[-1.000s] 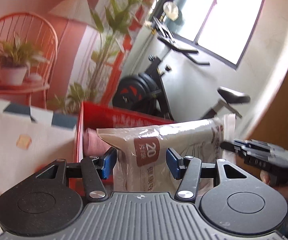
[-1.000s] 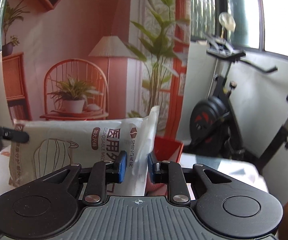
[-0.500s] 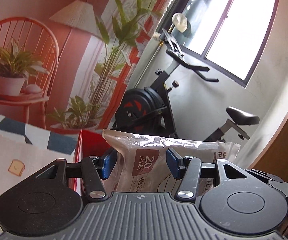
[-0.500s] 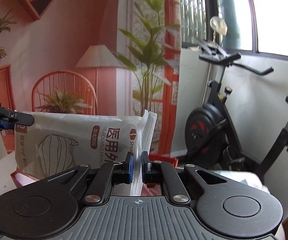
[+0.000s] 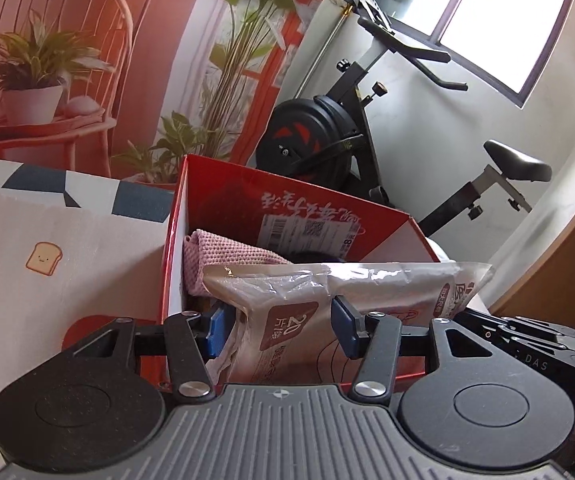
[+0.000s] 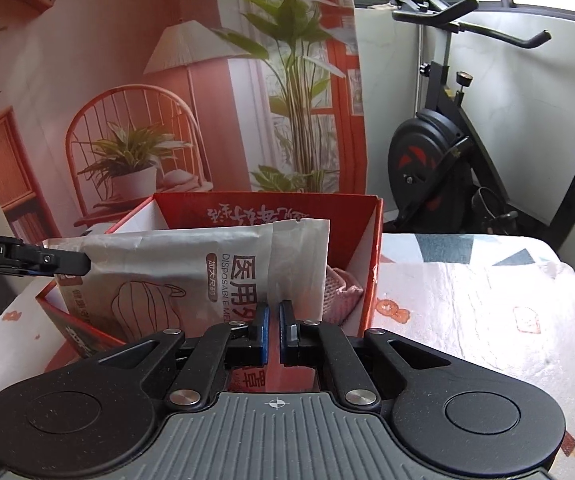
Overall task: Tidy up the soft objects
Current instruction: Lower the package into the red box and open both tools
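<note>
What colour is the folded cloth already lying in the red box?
Pink, with a knitted-looking texture: the cloth shows best in the left wrist view, inside the red box.

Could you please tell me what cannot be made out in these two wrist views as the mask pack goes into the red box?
- Left wrist view: the floor of the red box is hidden behind the mask pack and pink cloth.
- Left wrist view: the right gripper shows only side-on; its fingertips are masked by the pack.
- Right wrist view: the left gripper is cut off by the left edge.
- Right wrist view: the pack's lower edge is hidden behind the right gripper's body.

Bright window (image 5: 499,24) glare, warm tint, fisheye-bent edges.
</note>
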`<state>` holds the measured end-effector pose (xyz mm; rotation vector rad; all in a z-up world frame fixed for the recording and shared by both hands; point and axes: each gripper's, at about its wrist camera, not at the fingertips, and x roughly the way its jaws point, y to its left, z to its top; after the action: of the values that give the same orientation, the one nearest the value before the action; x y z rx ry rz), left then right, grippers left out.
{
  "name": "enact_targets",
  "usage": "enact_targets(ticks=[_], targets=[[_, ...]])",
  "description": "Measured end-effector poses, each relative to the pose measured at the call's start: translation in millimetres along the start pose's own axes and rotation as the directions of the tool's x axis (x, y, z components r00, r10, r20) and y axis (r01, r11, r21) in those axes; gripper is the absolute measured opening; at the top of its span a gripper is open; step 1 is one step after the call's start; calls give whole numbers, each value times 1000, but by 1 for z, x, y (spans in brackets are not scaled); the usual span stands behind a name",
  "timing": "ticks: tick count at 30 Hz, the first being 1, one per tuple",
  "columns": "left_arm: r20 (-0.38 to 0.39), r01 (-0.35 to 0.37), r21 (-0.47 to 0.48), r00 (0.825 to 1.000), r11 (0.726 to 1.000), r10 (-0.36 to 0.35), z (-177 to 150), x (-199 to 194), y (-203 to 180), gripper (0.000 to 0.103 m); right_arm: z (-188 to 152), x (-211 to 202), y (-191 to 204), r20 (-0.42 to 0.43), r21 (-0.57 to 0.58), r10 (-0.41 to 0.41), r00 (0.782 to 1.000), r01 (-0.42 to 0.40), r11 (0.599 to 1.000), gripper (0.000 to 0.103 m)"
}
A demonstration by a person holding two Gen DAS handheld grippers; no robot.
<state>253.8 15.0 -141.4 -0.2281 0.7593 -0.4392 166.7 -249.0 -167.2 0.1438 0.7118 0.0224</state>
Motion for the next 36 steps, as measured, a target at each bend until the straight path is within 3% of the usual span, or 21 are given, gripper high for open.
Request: enact_targets(ticks=[5, 11, 13, 17, 20, 22, 25, 27, 29, 31, 32, 34, 36], targets=[[-12, -7, -1, 1000, 1000, 7, 2, -5, 2, 51, -10, 7, 14, -80, -64, 27, 996, -33, 997, 0], [-11, 9, -9, 1000, 1000, -9, 0, -4, 1, 45, 0, 1, 25, -31, -47, -13, 999, 11, 999, 3], [-8, 17, -2, 1000, 1000, -17, 0, -2, -2, 45, 7, -4, 23, -7, -39, -29, 1000, 28, 999, 12], [-8, 7, -10, 1000, 1000, -7, 1, 4, -2, 45, 22, -8, 6, 28, 9, -81, 996, 81, 997, 18], [-8, 8, -5, 1000, 1000, -8, 2, 5, -2, 45, 32, -10, -14, 70, 70, -135, 988, 130, 989, 39], [-11, 11, 0, 1000, 1000, -11, 1, 6, -2, 45, 39, -8, -27, 98, 117, -132, 986, 120, 986, 49], [-14, 11, 0, 1000, 1000, -11, 3, 8, -1, 45, 48, 2, -44, 116, 166, -101, 988, 81, 983, 50], [-16, 5, 6, 1000, 1000, -4, 3, 10, -2, 45, 53, 11, -45, 117, 160, -99, 988, 79, 984, 49], [-22, -11, 12, 1000, 1000, 11, 5, 13, -3, 45, 56, 17, -37, 115, 112, -124, 986, 111, 988, 39], [-19, -31, 19, 999, 999, 32, 9, 16, -3, 45, 57, 22, -23, 112, 62, -129, 985, 122, 991, 21], [-12, -39, 25, 999, 999, 39, 12, 17, -3, 44, 57, 24, -16, 106, 42, -119, 987, 115, 992, 18], [-3, -65, 45, 998, 997, 65, 16, 19, -6, 38, 58, 31, -4, 69, 1, -87, 994, 87, 996, 8], [-8, -88, 62, 996, 994, 88, 21, 24, -8, 32, 57, 44, 5, -12, -40, -47, 999, 46, 998, 5]])
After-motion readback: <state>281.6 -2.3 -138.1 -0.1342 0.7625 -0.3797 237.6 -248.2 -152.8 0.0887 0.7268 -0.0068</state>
